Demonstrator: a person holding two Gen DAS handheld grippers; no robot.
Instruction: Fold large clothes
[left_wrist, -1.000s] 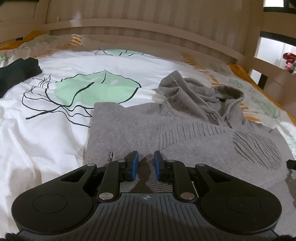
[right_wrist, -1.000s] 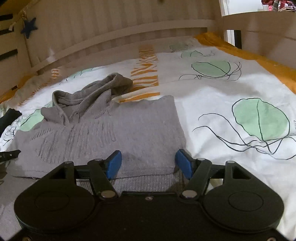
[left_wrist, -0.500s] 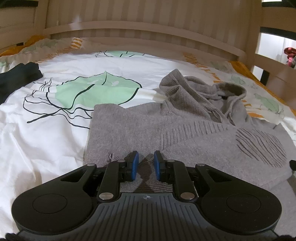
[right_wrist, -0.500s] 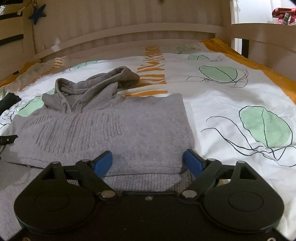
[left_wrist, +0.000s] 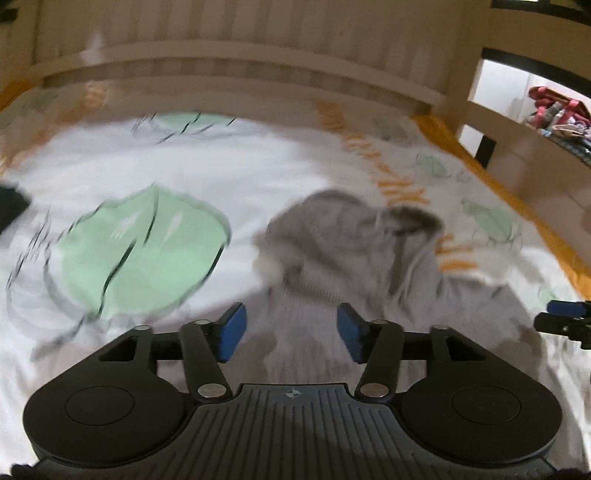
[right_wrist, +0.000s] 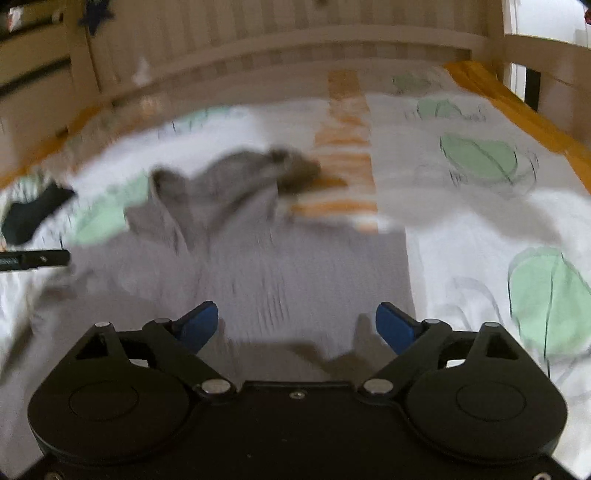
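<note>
Hovering over the near hem: left tool (left_wrist: 287, 329) has gone from nearly closed to wide, empty; right tool (right_wrist: 296, 326) stays wide, empty. Both views are now motion-blurred. I read that as the fold released and the tools pulling away. Grey hoodie (right_wrist: 280, 266) lies partly folded on the bed (right_wrist: 461, 221), hood (left_wrist: 369, 218) bunched at 12–1 o'clock, probably next.
</note>
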